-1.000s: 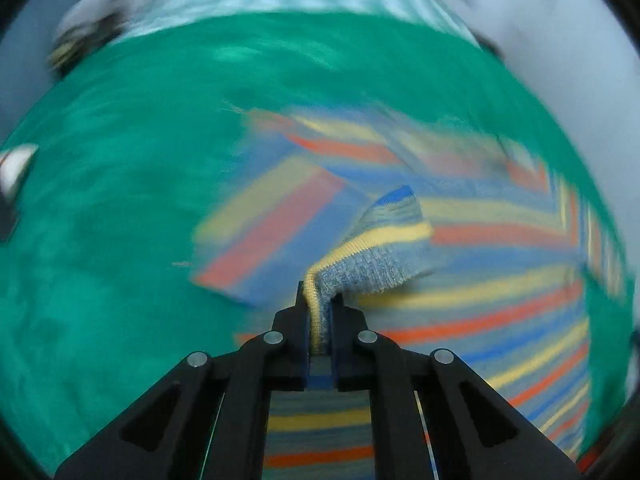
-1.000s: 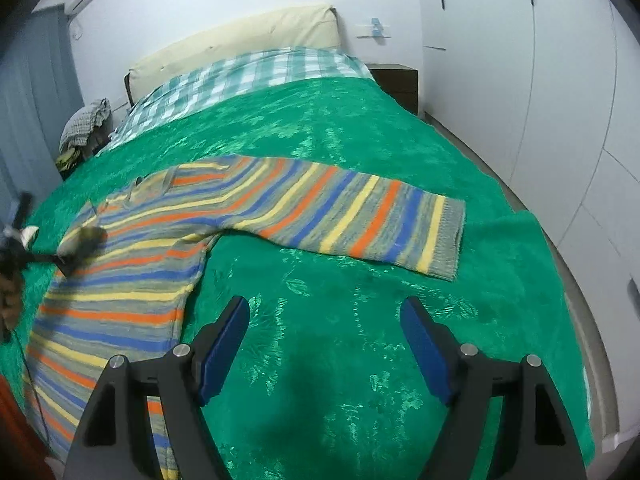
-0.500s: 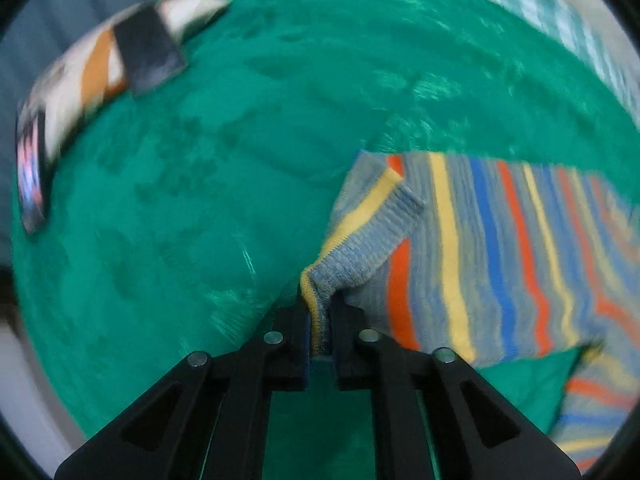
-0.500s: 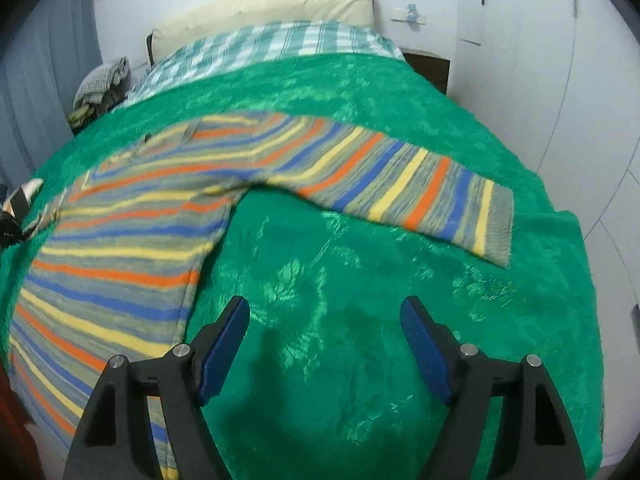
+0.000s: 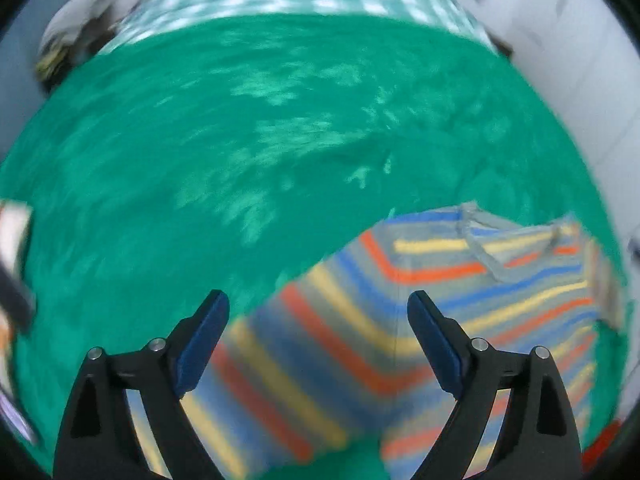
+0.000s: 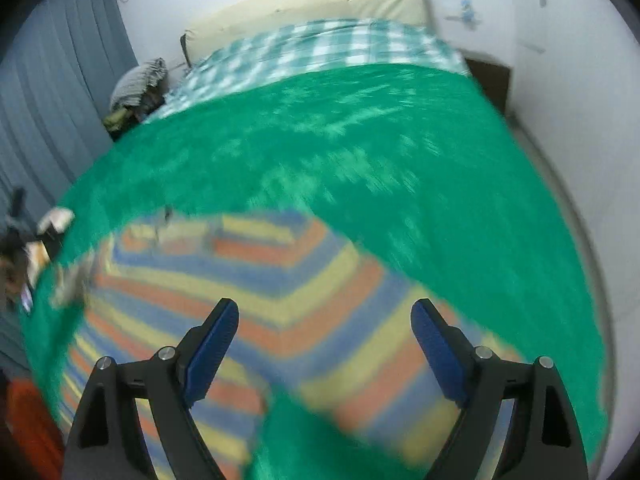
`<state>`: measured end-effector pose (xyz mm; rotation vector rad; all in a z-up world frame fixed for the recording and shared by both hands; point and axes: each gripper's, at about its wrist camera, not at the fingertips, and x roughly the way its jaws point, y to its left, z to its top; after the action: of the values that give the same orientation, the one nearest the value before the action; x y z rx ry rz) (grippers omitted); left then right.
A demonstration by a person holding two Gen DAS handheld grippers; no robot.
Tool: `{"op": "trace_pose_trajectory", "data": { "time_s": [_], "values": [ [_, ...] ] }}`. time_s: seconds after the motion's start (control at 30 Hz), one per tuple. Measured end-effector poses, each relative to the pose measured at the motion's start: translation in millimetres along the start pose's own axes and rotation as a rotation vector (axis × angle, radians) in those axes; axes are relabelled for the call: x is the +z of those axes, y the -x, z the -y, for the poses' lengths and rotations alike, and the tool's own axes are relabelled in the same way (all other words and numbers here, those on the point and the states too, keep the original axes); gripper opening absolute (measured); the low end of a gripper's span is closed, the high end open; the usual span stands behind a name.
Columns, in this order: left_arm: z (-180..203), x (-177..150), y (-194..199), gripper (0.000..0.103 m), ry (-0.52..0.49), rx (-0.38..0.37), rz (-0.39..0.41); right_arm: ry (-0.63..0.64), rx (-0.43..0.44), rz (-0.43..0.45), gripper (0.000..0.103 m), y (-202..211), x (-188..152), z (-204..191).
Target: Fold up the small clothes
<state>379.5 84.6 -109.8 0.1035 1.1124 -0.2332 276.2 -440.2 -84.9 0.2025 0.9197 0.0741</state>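
Room: a bedroom with pale walls point(image 6: 560, 80), grey-blue curtains point(image 6: 60, 92) on the left and a bed filling most of both views.
Bed: covered by a green patterned bedspread point(image 6: 360, 152); at its far end lie a green-and-white checked sheet point(image 6: 320, 48) and a cream pillow point(image 6: 312, 0).
Left gripper point(image 5: 318, 312): its jaws are opening and stand wide, the blue-padded fingers point(image 5: 202, 340) apart with nothing pressed between them; the striped cloth lies below the gap, not gripped.
Right gripper point(image 6: 324, 320): its jaws are also opening and stand wide, the blue-padded fingers point(image 6: 438, 350) clear of the cloth that lies under them.
Striped sweater point(image 5: 460, 292): grey knit with orange, yellow and blue stripes, spread flat on the bedspread at the near end of the bed. In the left wrist view it fills the near right, one sleeve running toward the near left under the fingers. In the right wrist view the sweater point(image 6: 260, 280) fills the near left and centre, blurred, one sleeve running to the near right.
Sweater collar point(image 5: 492, 248): lies at the garment's far edge, toward the pillow end.
Far left corner: a grey bundle of cloth point(image 6: 140, 80) sits beside the bed near the curtains.
Left edge: blurred small objects point(image 6: 52, 220) lie at the bedspread's edge; what they are cannot be told.
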Motion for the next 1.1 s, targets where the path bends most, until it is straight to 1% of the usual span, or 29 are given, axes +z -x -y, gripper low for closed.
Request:
{"op": "trace_pose_trajectory", "data": {
  "time_s": [0.03,0.07,0.1,0.13,0.2,0.23,0.27,0.33,0.37,0.43,0.5,0.53,0.57,0.6,0.63,0.67,0.73,0.77,0.8,0.83,0.87,0.9,0.93,0.97,1.03,1.1],
  "values": [
    [12,12,-16,0.092,-0.042,0.026,-0.011,0.008,0.026,-0.033,0.087,-17,19,-3],
    [22,23,-30,0.092,-0.076,0.035,-0.018,0.026,0.033,-0.056,0.087,-30,32,-6],
    [28,29,-35,0.092,-0.093,0.032,-0.022,0.051,0.037,-0.079,0.087,-43,43,-10],
    [37,36,-47,0.092,-0.127,0.011,-0.033,0.089,0.044,-0.112,0.087,-60,56,-15],
    [48,46,-55,0.092,-0.179,0.012,-0.038,0.142,0.069,-0.175,0.087,-89,70,-23],
    [48,53,-62,0.092,-0.219,0.026,-0.043,0.167,0.1,-0.216,0.086,-107,75,-28],
    [52,55,-71,0.092,-0.257,0.047,-0.051,0.183,0.113,-0.238,0.08,-118,76,-30],
    [58,55,-85,0.092,-0.313,0.079,-0.077,0.205,0.139,-0.317,0.077,-150,73,-35],
    [60,54,-88,0.094,-0.331,0.083,-0.083,0.215,0.141,-0.348,0.072,-161,71,-35],
    [62,53,-92,0.096,-0.347,0.067,-0.08,0.269,0.145,-0.448,0.07,-187,57,-44],
    [59,52,-90,0.096,-0.339,0.051,-0.086,0.344,0.145,-0.472,0.07,-190,50,-55],
    [58,51,-92,0.094,-0.33,0.039,-0.096,0.364,0.171,-0.486,0.061,-188,49,-61],
    [59,49,-92,0.084,-0.326,0.018,-0.101,0.378,0.187,-0.493,0.032,-185,49,-64],
    [61,47,-89,0.061,-0.337,-0.009,-0.098,0.413,0.186,-0.496,0.013,-180,47,-71],
    [67,43,-84,0.044,-0.358,-0.027,-0.09,0.447,0.178,-0.49,0.01,-176,44,-77],
    [78,35,-76,0.004,-0.405,-0.028,-0.074,0.495,0.167,-0.482,0.009,-170,40,-87],
    [99,18,-64,0.004,-0.493,0.087,0.004,0.601,0.133,-0.439,0.009,-156,28,-108],
    [107,7,-55,0.004,-0.53,0.15,0.069,0.675,0.094,-0.378,0.009,-144,19,-120],
    [110,0,-51,0.004,-0.532,0.174,0.097,0.738,0.055,-0.317,0.01,-133,8,-130],
    [110,-9,-46,0.004,-0.521,0.191,0.127,0.754,0.071,-0.295,0.012,-125,-1,-134],
    [109,-15,-44,0.004,-0.509,0.196,0.138,0.742,0.094,-0.298,0.014,-123,-6,-133],
    [106,-23,-42,0.004,-0.494,0.212,0.158,0.715,0.12,-0.321,0.017,-122,-11,-130],
    [104,-29,-41,0.004,-0.486,0.219,0.167,0.68,0.149,-0.356,0.023,-124,-14,-124],
    [102,-35,-41,0.004,-0.476,0.223,0.176,0.647,0.181,-0.38,0.027,-126,-16,-120],
    [100,-42,-38,0.004,-0.467,0.223,0.191,0.587,0.226,-0.381,0.027,-125,-11,-110],
    [101,-45,-40,0.004,-0.471,0.226,0.197,0.481,0.305,-0.388,0.028,-126,1,-99]
  ]
}}
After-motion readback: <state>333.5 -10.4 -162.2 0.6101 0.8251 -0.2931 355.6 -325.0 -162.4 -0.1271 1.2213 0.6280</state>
